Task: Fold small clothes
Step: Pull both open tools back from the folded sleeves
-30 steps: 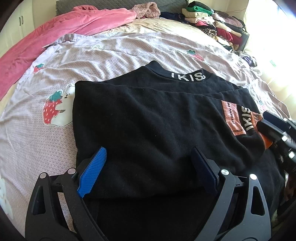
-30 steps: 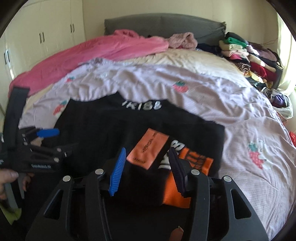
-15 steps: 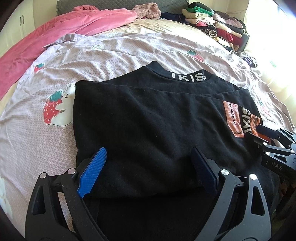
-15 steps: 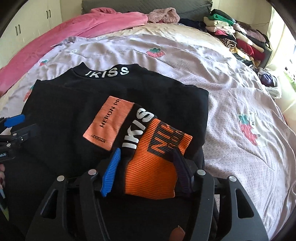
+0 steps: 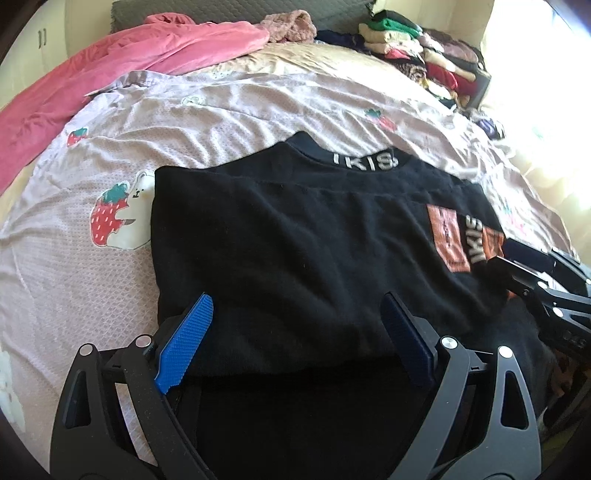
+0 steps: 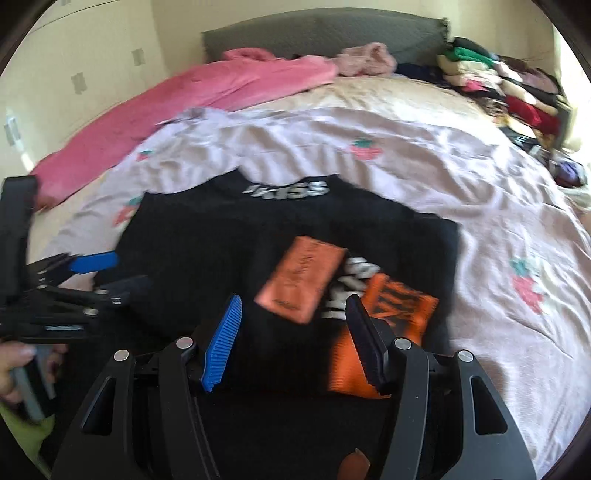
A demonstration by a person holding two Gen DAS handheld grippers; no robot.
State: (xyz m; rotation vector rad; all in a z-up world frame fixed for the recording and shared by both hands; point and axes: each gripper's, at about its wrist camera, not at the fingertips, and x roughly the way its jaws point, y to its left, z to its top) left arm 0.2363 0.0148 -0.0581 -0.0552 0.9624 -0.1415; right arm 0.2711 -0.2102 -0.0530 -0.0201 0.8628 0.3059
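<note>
A black sweater (image 5: 295, 251) lies folded on the bed, on a pale lilac sheet (image 5: 229, 110) printed with strawberries and little bears. Its collar, lettered in white, points toward the headboard (image 6: 325, 33), and its near hem faces the two claws. An orange patch (image 6: 303, 277) and an orange ribbed cuff (image 6: 388, 306) sit on top of the fabric at the sweater's right side. The left claw (image 5: 295, 339) stands wide open over the near hem: its bright blue finger (image 5: 186, 343) rests at the sweater's left corner, the dark blue one sits further along the hem, and neither pad presses the cloth. The right claw (image 6: 291, 339) is also open, its jaws having just been spreading apart; black fabric and the orange cuff lie between and below the fingers, but the pads do not pinch them. In the right wrist view, which is blurred, the left claw shows at the left edge with part of a hand (image 6: 14, 365) on its handle. A pink blanket (image 5: 110, 66) stretches along the far left of the bed, and a stack of folded clothes (image 5: 424, 59) is piled at the far right corner near the bright window.
</note>
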